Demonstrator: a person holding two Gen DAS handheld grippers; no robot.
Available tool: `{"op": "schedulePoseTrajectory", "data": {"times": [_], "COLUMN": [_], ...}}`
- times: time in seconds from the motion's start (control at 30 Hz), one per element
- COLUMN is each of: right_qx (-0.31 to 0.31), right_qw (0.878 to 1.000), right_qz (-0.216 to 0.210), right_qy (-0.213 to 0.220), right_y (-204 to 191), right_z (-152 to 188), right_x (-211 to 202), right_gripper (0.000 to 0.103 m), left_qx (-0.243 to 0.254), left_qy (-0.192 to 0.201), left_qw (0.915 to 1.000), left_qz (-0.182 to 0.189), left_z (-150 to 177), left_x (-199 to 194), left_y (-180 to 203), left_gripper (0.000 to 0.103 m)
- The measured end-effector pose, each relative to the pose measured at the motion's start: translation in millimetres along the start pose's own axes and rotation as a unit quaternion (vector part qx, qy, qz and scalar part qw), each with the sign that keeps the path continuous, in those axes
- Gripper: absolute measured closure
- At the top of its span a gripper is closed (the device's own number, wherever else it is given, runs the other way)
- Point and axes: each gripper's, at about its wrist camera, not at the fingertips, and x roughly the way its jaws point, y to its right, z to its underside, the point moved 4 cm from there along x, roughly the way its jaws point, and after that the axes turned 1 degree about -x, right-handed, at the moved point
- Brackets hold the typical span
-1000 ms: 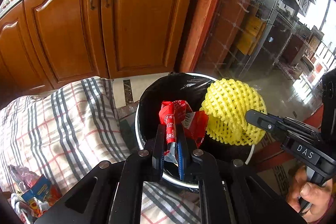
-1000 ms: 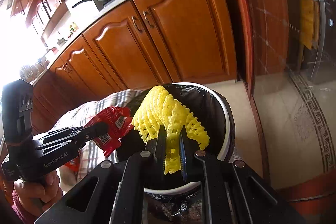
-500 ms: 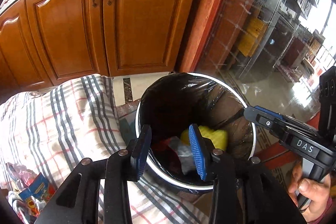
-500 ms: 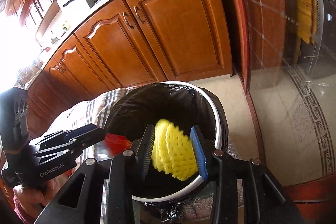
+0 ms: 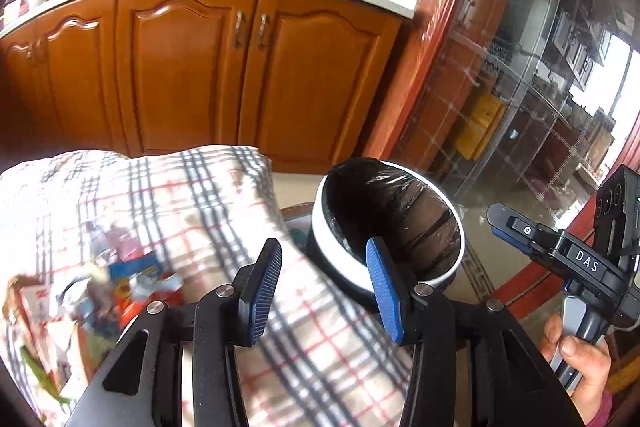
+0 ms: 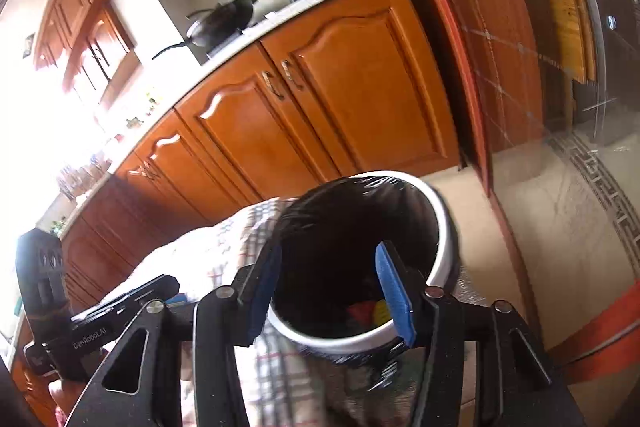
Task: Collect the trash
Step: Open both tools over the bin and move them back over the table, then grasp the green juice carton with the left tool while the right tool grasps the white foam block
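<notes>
While both tools gape empty, left tool (image 5: pixel 324 279) hangs over checked cloth (image 5: pixel 192 195), right tool (image 6: pixel 328 287) over bin (image 6: pixel 440 227). Red and yellow scraps (image 6: pixel 368 311) lie at bin bottom. Remaining trash pile (image 5: pixel 120 283) sits on cloth, lower left, blurred. Risks: thin wrappers slipping from pads; cloth snagged with wrapper and dragged; bin at surface edge knocked by swinging tool.

Left gripper (image 5: pixel 322 283): jaws spread wide, blue ribbed pads facing each other, nothing between them.
Right gripper (image 6: pixel 330 289): jaws equally wide apart, empty.
Right hand (image 5: pixel 576 367): wrapped around the right gripper's handle, fingers curled on the grip.
Left hand (image 6: pixel 60 393): only a sliver visible beneath the left gripper's handle.
</notes>
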Motion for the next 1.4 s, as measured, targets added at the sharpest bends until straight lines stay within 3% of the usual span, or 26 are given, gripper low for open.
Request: {"op": "schedulePoseTrajectory", "data": {"times": [0.3,0.53,0.67,0.97,1.4], "right_qx": [-0.013,-0.037,-0.051,-0.125,-0.276], "right_qw": [0.999,0.997,0.995,0.983,0.943], "right_qz": [-0.048,-0.070,-0.081,-0.105,-0.109], "right_qy": [-0.004,-0.022,-0.039,-0.090,-0.154], "right_y": [-49.5,-81.7,-97.2,-133.0,-177.4], "right_z": [36.5,63.1,76.8,99.5,132.6], "right_x": [-8.3,-4.7,2.7,26.7,83.5], "right_gripper": [0.038,0.037,0.037,0.037,0.040], "left_qx": [-0.018,-0.030,-0.042,-0.061,-0.054], "left_qy": [0.051,0.066,0.062,0.034,-0.010], "left_qw": [0.9974,0.9934,0.9927,0.9933,0.9927], "left_qz": [-0.047,-0.089,-0.094,-0.092,-0.107], "left_z": [57.9,91.0,100.4,84.0,63.0], "left_x": [-84.3,-127.5,-139.3,-132.1,-87.5], "left_y": [-33.2,-53.5,-59.7,-71.8,-94.2], "left_gripper": [0.054,0.051,0.049,0.049,0.048]}}
